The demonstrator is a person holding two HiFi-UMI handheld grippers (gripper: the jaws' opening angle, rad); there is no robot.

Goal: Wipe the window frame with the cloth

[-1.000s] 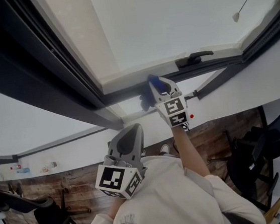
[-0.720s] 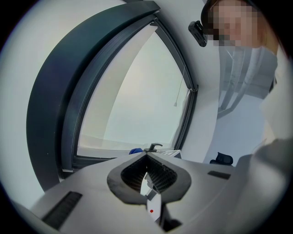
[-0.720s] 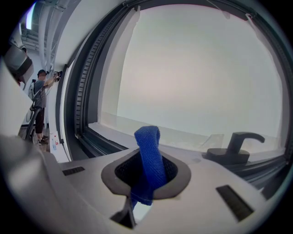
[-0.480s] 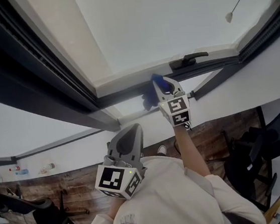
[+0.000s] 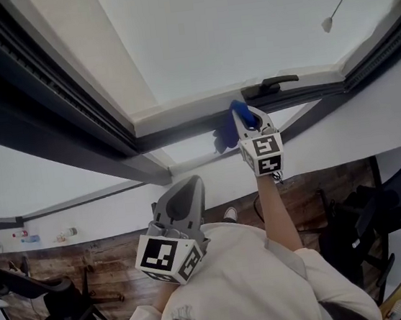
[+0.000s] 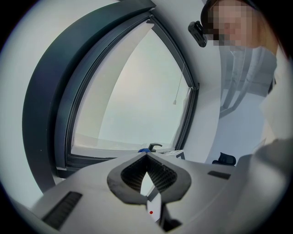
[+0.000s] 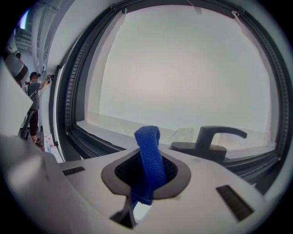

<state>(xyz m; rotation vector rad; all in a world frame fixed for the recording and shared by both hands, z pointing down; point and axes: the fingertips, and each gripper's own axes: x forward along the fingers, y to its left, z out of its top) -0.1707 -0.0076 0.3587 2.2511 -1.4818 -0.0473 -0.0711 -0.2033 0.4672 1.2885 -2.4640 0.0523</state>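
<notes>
Blue cloth (image 7: pixel 149 155) was pinched tight in the right gripper (image 5: pixel 245 117) | held against the lower window frame (image 5: pixel 182 127) beside the handle (image 5: pixel 271 85), looked like for rubbing | left gripper (image 5: pixel 187 188) closed on nothing, parked at the chest as a spare

I find no words, brands or numbers that I can read anywhere. The right cube (image 5: pixel 263 154) on my right claw (image 5: pixel 245 117) and the left cube (image 5: pixel 167 257) on my left claw (image 5: pixel 191 184) carry only black-and-white square patterns, no letters. Through my left claw's gap a red dot (image 6: pixel 150 212) shows on white, without writing.
</notes>
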